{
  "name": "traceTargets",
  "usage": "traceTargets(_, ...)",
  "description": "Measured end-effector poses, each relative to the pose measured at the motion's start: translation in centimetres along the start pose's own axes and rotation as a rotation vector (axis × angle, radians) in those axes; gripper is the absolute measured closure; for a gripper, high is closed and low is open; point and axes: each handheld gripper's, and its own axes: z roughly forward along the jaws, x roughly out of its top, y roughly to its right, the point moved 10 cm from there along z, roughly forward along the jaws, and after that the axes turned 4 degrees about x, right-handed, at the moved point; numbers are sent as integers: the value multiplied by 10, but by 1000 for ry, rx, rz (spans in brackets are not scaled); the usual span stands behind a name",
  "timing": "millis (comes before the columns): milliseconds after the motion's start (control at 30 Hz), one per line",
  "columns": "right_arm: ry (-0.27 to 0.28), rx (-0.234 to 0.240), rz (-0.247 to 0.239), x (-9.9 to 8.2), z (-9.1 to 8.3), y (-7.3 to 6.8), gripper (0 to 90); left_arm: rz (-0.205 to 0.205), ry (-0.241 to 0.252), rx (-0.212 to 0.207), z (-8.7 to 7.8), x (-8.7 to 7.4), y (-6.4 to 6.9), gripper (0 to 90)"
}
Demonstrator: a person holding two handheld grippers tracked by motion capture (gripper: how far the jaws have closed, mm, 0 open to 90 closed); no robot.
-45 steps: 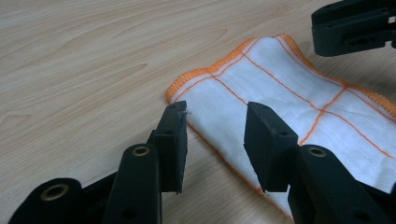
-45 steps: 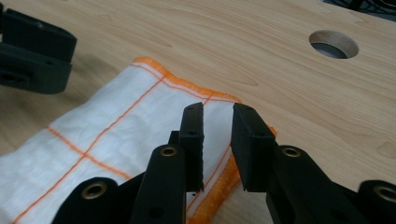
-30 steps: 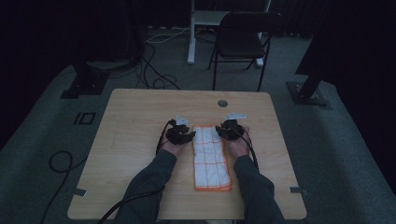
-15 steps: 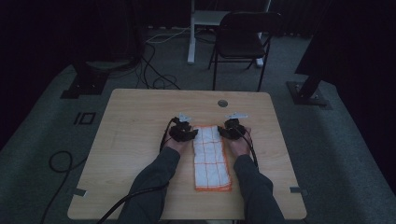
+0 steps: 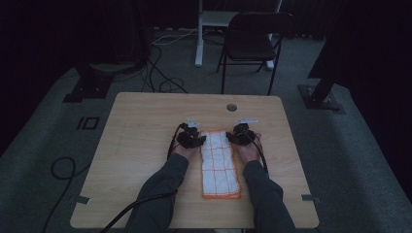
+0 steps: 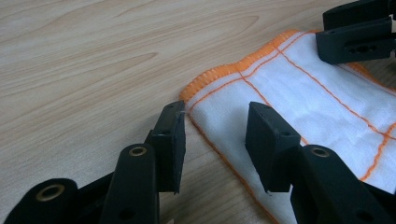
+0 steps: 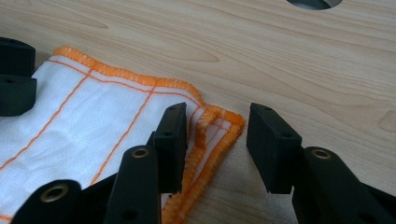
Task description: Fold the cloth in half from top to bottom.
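Straddling the far corners of a folded cloth, ready to pinch.

The white cloth with orange grid lines lies folded in a long strip near the middle of the tabletop, its far end toward the round hole. The left tool stands spread across the cloth's far left corner, one jaw on the wood, one over the fabric, nothing gripped. The right tool, its jaws having just been opening, straddles the layered far right corner without pressing it. Next, I judge, both must close squarely on the hems, catching the same layers before lifting.
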Motion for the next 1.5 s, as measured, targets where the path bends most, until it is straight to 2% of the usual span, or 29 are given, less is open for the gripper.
traceTargets(67, 0, 1, 2, 0, 0, 0, 580, -3, 1, 1, 0, 0, 0, 587)
traceTargets(100, -1, 11, -1, 0, 0, -2, 624, -6, 0, 0, 0, 0, 1, 593)
traceTargets(233, -4, 12, -7, 0, 0, -3, 659, -7, -1, -8, 0, -1, 3, 634)
traceTargets(267, -7, 19, -9, 0, 0, -5, 721, -7, -1, -10, 0, -1, 4, 691)
traceTargets(300, -7, 19, -9, 0, 0, -5, 721, -5, -3, -9, 0, -1, 4, 691)
traceTargets(333, -10, 28, -7, -1, 0, -8, 770, -4, -7, -9, -1, -1, 5, 726)
traceTargets(400, -10, 28, -7, -1, 0, -8, 770, -2, -11, -10, 0, -1, 5, 746)
traceTargets(433, -5, 39, 7, -1, 0, -9, 820, -6, -20, -20, 0, -1, 7, 790)
traceTargets(500, -7, 35, -2, 0, 0, -10, 837, -2, -27, -20, -1, -1, 8, 823)
traceTargets(700, -12, 27, -7, 0, 0, -11, 847, 12, -38, -19, 0, 1, 8, 861)
traceTargets(867, -13, 16, -3, 1, 0, -10, 851, 8, -41, -17, 0, 5, 6, 873)
traceTargets(1033, -7, 11, -5, 2, -3, -9, 854, -12, -22, -29, -3, 15, 5, 878)
traceTargets(1233, 4, 10, -11, 5, -6, -9, 857, -2, -11, -25, -7, 22, 6, 879)
traceTargets(1500, 25, 15, -22, 10, -12, -10, 859, 5, -2, -27, -9, 23, 9, 879)
